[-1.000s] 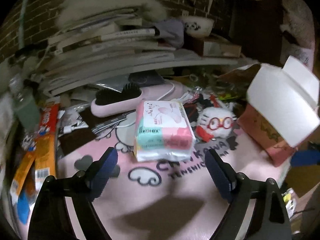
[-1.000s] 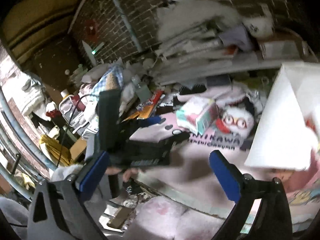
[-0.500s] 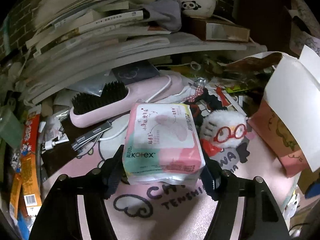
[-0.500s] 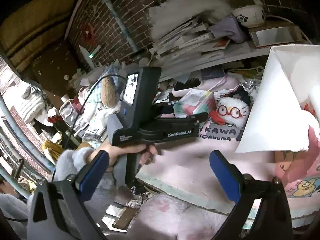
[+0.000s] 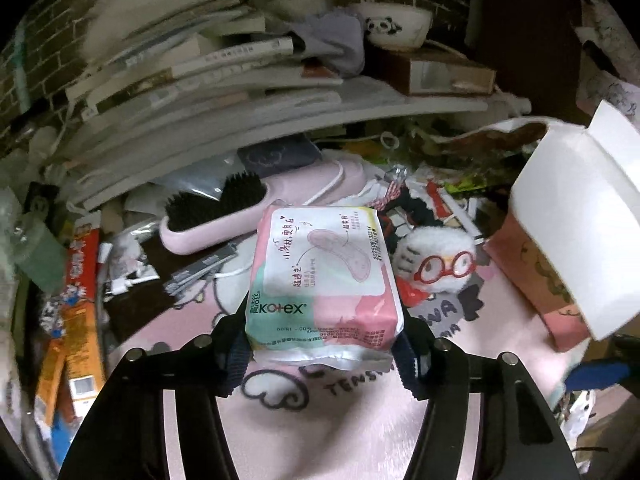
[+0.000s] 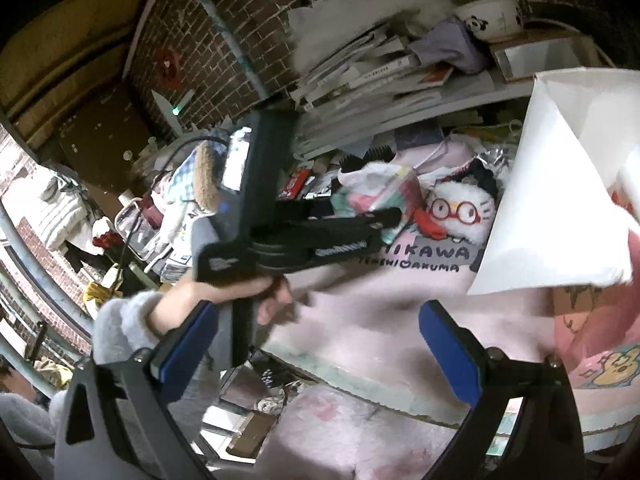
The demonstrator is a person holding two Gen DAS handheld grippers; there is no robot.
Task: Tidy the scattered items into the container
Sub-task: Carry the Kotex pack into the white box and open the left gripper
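Left wrist view: pad packet pinched.
Left tool has just been closing; its pads press the packet over the pink worktop. Right tool spread, empty, beside the white bag.

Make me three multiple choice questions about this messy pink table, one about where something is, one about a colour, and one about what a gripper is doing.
1. Where is the hairbrush relative to the Kotex pack?
A. behind it to the left
B. on top of it
C. inside the white box

2. What colour are the plush toy's glasses?
A. blue
B. red
C. green

3. What is the left gripper doing?
A. standing wide open over bare mat
B. clamping the plush toy
C. closed on the pack

Answers: 1 A, the brush lies beyond the pack's left side. 2 B, red rims circle its eyes. 3 C, the jaws have just been closing and both pads press the pack's sides.
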